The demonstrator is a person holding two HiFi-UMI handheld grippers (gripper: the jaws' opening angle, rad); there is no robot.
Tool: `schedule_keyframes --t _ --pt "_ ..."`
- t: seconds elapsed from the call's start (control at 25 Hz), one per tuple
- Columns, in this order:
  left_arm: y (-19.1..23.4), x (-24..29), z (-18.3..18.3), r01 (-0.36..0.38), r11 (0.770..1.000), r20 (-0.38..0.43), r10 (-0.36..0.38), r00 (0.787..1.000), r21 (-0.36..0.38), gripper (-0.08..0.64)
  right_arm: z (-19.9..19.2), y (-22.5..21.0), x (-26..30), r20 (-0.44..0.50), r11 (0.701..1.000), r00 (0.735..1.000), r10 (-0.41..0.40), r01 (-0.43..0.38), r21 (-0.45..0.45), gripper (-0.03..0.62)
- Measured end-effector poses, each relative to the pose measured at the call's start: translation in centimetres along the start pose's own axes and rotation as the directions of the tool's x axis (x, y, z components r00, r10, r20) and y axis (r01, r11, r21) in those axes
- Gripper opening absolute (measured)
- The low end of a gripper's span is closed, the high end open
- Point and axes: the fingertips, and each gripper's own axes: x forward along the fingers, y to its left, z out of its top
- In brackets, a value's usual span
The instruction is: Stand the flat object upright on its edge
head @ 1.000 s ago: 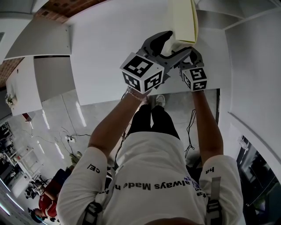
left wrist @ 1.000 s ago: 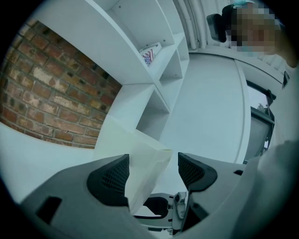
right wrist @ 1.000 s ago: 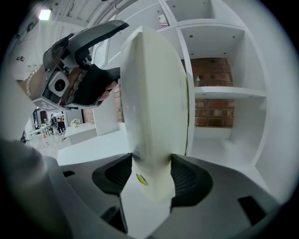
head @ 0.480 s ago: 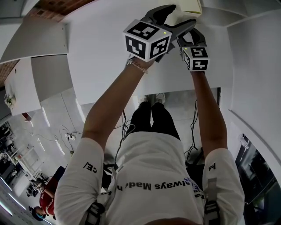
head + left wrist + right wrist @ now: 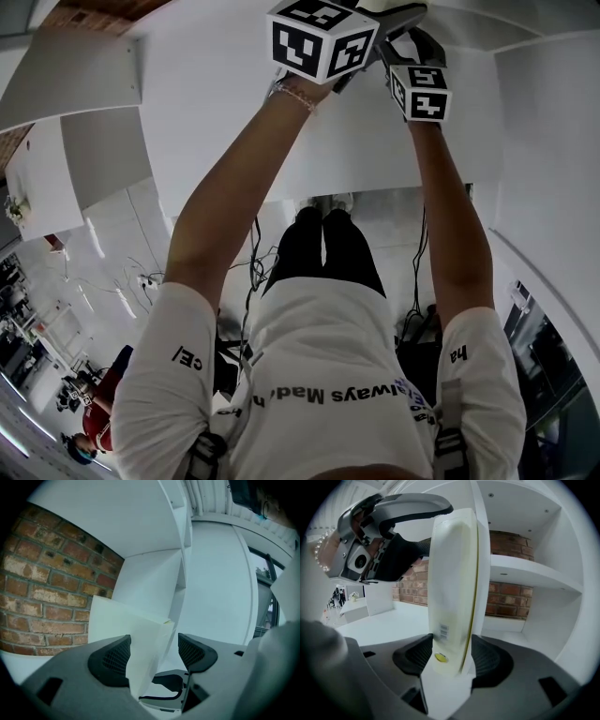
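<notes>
The pale cream flat rectangular pack (image 5: 454,583) stands tall and narrow in the right gripper view, its thin edge toward the camera, with a small barcode label and a yellow dot low on one face. The right tongs (image 5: 452,656) grip its lower end, both ribbed pads pressed against its two broad faces. These jaws have just been easing a little wider, with the pack between them. Whether the pack's bottom edge rests on anything cannot be seen; the tongs hide it.

The left tongs (image 5: 153,651) stand wide. The pack (image 5: 126,630) lies against one pad, with a clear gap to the other. From the right gripper view, the left tongs come in high at the upper left, one dark finger (image 5: 410,550) reaching the pack's upper face.

In the head view both arms are stretched forward over the white flat surface (image 5: 225,103), the two marker cubes close together near the top edge.

Just behind the pack rises a white shelf unit (image 5: 534,573) with an upright divider and a horizontal board, backed by a red brick wall (image 5: 506,597). That wall also fills the left of the left gripper view. Beside the surface, a second white counter (image 5: 75,75) sits off to the left. Cables trail over the pale floor (image 5: 122,244) below, near the person's feet.
</notes>
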Motion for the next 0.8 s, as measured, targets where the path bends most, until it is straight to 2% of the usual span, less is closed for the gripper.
schedule_keyframes --t 0.12,0.24,0.56,0.68,0.8 --pt "-0.4 -0.3 -0.1 0.0 1.0 -0.001 0.0 1.0 0.005 0.325 -0.1 -0.3 -0.7 0.005 1.0 1.0 -0.006 0.006 0.006 0.242" --pt "-0.8 -1.6 -0.5 -0.011 1.0 -0.011 0.011 1.0 -0.021 0.325 0.5 -0.3 -2.1 0.011 1.0 1.0 0.003 -0.003 0.01 0.238" --pt "-2.9 -11.1 -2.0 -0.074 0.989 0.042 0.08 0.996 -0.132 0.311 4.8 2.3 -8.6 0.07 0.997 0.995 0.074 -0.075 0.006 0.183" --pt "-5.4 -15.4 -2.4 -0.113 0.985 0.056 0.121 0.991 -0.128 0.271 6.5 4.2 -12.8 0.093 0.992 0.988 0.125 -0.126 0.001 0.162" --pt "-6.7 -19.7 -0.9 -0.175 0.98 0.106 0.184 0.977 -0.093 0.196 9.0 6.4 -16.2 0.124 0.982 0.974 0.188 -0.19 0.006 0.137"
